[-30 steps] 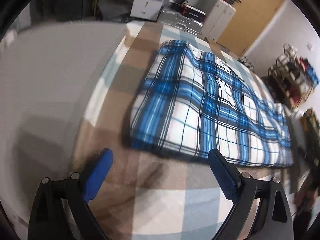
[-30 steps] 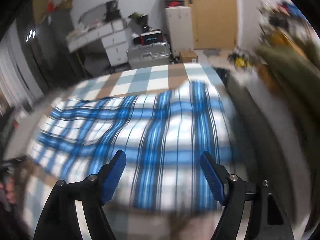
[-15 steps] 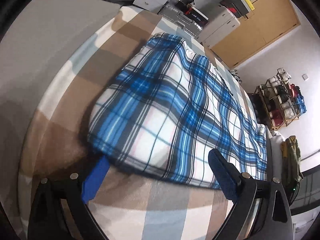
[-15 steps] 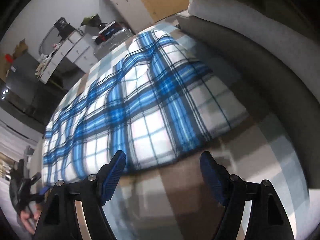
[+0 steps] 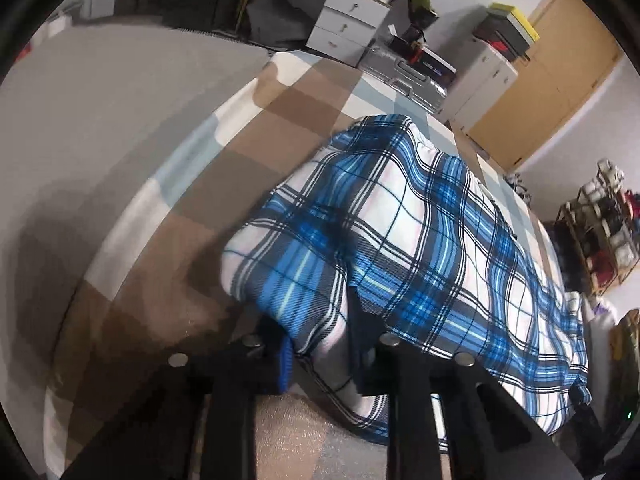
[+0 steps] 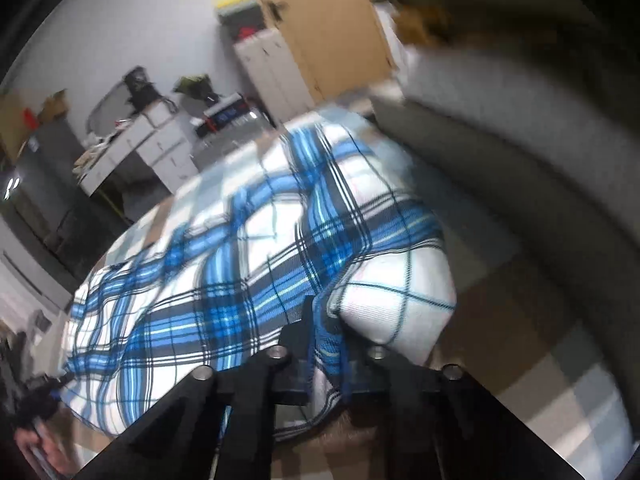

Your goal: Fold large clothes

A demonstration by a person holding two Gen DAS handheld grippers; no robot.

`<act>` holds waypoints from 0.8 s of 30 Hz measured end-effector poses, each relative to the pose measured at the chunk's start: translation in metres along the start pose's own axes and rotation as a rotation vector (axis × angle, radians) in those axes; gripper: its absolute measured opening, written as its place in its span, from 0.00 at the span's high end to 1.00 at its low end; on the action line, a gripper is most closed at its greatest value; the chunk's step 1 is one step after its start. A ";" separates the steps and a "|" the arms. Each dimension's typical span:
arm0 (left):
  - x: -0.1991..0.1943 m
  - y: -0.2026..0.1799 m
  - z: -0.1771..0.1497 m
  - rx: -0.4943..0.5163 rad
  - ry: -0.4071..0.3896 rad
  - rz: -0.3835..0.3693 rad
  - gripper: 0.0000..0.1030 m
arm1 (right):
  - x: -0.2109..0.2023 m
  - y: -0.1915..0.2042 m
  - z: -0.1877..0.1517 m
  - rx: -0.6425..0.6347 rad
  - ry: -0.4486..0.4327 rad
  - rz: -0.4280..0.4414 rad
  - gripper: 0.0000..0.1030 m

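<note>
A large blue, white and black plaid cloth (image 5: 420, 240) lies spread on a bed with a brown, white and pale-blue checked cover (image 5: 256, 152). My left gripper (image 5: 320, 344) is shut on the cloth's near left corner, which bunches up between the fingers. In the right wrist view the same cloth (image 6: 224, 280) stretches to the left, and my right gripper (image 6: 326, 344) is shut on its near right corner, with the fabric lifted into a puffed fold. The other hand-held gripper (image 6: 36, 396) shows at the far left edge.
A grey padded bed edge (image 5: 80, 128) runs along the left, and a grey headboard or cushion (image 6: 520, 184) along the right. White drawers (image 5: 344, 20), a silver case (image 5: 404, 76), a wooden door (image 5: 552, 64) and a shelf rack (image 5: 604, 232) stand beyond the bed.
Both grippers have moved down onto the cloth's near corners and gone from wide open to shut on the fabric, which now bunches up at each grip.
</note>
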State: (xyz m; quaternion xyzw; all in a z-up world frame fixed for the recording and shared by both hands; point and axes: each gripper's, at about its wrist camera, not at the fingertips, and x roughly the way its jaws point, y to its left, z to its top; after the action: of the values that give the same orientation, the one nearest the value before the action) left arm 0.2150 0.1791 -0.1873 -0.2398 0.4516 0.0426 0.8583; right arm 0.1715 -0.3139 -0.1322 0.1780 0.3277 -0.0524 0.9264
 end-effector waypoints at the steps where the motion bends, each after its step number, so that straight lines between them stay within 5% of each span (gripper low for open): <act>1: -0.002 -0.001 -0.001 0.012 -0.005 0.007 0.88 | -0.007 0.003 0.000 -0.032 -0.024 0.001 0.94; 6: -0.016 0.001 -0.014 0.043 -0.010 0.037 0.91 | -0.033 0.016 -0.010 -0.183 -0.091 -0.018 0.95; 11: -0.040 0.007 -0.035 0.037 -0.007 0.030 0.91 | -0.057 0.003 -0.020 -0.168 -0.038 0.011 0.95; 21: -0.113 0.059 -0.100 0.006 -0.046 0.056 0.91 | -0.067 0.012 -0.068 -0.281 0.234 0.093 0.91; 24: -0.119 0.069 -0.098 -0.007 -0.057 0.044 0.85 | -0.066 0.018 -0.068 -0.304 0.301 0.096 0.80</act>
State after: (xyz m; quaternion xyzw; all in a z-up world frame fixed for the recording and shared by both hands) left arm 0.0510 0.2124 -0.1652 -0.2312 0.4320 0.0699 0.8689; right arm 0.0834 -0.2737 -0.1348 0.0575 0.4576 0.0690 0.8846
